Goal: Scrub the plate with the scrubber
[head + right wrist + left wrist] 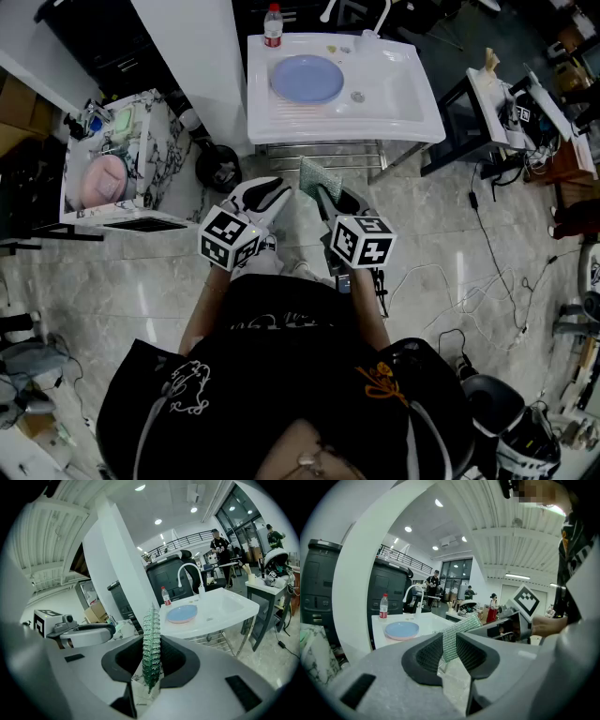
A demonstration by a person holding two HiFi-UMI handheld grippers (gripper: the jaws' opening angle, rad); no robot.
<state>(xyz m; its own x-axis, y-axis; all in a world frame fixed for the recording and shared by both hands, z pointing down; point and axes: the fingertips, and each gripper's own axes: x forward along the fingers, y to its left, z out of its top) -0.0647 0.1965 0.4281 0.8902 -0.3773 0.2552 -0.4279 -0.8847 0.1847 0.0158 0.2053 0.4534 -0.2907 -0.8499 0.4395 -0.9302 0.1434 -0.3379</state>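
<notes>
The right gripper (151, 663) was clenched on the green scrubber (151, 639), which stood upright and edge-on between its jaws and rose above them. In the head view both grippers sat at the centre of the frame, just beside each other. The left gripper (449, 651) grasped nothing; its jaws stood a little apart, and the scrubber's flat face showed through the gap, beyond them. The blue plate (307, 79) lay on the white sink unit (417, 117) at the top of the frame, well apart from the scrubber, with a bottle (273, 25) near it.
</notes>
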